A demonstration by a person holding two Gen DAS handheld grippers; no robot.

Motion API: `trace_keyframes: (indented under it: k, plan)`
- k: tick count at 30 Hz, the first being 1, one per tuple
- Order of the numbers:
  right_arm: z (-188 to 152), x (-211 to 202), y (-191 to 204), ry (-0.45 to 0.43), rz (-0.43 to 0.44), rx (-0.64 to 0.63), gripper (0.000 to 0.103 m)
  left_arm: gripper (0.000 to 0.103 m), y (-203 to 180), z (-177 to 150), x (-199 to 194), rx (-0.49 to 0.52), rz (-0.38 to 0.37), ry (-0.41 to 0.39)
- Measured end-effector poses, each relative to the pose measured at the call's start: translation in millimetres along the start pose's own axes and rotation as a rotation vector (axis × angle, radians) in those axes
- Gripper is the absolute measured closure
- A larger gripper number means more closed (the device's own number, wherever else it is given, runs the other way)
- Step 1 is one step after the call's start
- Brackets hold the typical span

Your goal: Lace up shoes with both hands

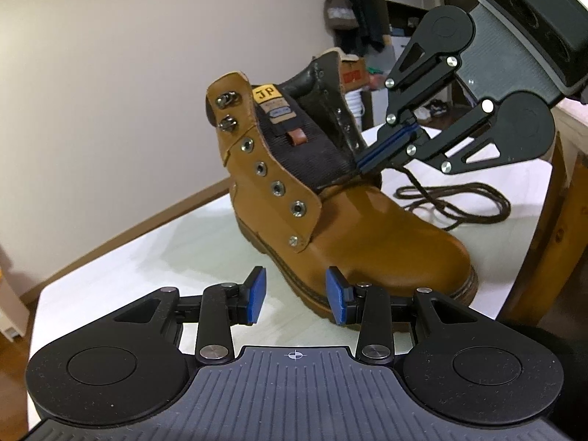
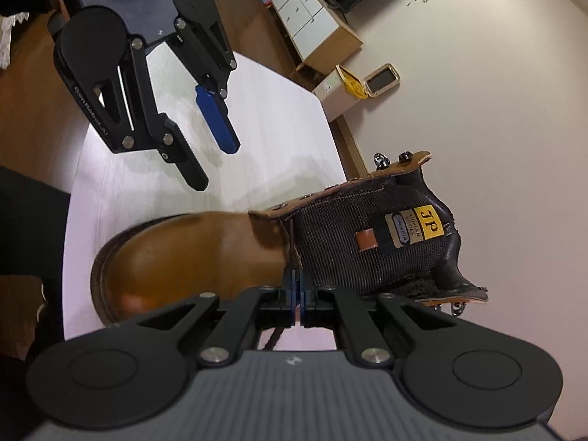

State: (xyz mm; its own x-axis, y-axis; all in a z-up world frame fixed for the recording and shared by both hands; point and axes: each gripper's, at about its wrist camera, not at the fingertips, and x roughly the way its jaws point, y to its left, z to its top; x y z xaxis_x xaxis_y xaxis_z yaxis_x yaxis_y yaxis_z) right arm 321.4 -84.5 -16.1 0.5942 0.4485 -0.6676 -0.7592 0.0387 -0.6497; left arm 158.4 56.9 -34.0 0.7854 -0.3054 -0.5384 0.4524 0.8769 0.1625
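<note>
White table [image 1: 128,257] bears the boot [image 1: 367,228] — right gripper [image 1: 362,163] pinches its lace [image 1: 459,198]; left gripper [image 1: 296,294] gapes nearby.

The boot [image 1: 330,198] stands on the table [image 1: 147,257]. In the left wrist view, the lace [image 1: 459,202] lies on the table behind the boot. The right gripper [image 1: 364,161] is at the boot's tongue [image 1: 312,147]. The left gripper [image 1: 296,296] is before the boot's toe, apart from it.

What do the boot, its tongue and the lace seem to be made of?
Boot: probably smooth tan leather, showing soft sheen.
Tongue: dark woven fabric, visible mesh texture.
Lace: brown braided cord, matte; fibre unclear.
</note>
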Motion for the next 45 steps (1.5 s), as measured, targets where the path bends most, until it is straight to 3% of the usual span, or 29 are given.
trace_keyframes:
  k: [5,20,27,33,34,35,36,42,45]
  plan:
    - [12.8,8.1,7.8,0.035,-0.02,-0.086,0.1,0.064,-3.2,-1.3,-2.9,-0.005,-0.008,-0.015]
    - [19.0,28.7,6.1,-0.074,-0.02,-0.064,0.1,0.064,16.2,3.6,3.2,0.001,0.006,-0.025]
    - [22.7,37.9,0.5,-0.092,-0.02,-0.062,0.1,0.065,33.4,18.3,13.2,0.044,-0.052,-0.033]
    - [26.5,42.2,-0.8,-0.097,-0.021,-0.06,0.1,0.077,25.5,26.7,25.3,0.1,-0.115,-0.008]
    - [25.5,40.3,1.5,-0.096,-0.022,-0.058,0.1,0.082,25.2,27.1,28.0,0.097,-0.12,-0.002]
    - [25.2,41.1,1.3,-0.097,-0.022,-0.055,0.1,0.094,24.8,27.4,30.6,0.095,-0.125,0.003]
    - [24.9,41.8,1.2,-0.098,-0.022,-0.053,0.1,0.097,24.4,27.7,33.2,0.092,-0.13,0.009]
    - [24.4,37.1,8.1,-0.096,-0.025,-0.038,0.1,0.102,28.4,29.5,31.5,0.049,-0.149,-0.017]
    - [24.5,36.2,7.1,-0.095,-0.034,-0.023,0.1,0.103,37.9,23.2,20.7,0.02,-0.097,-0.014]
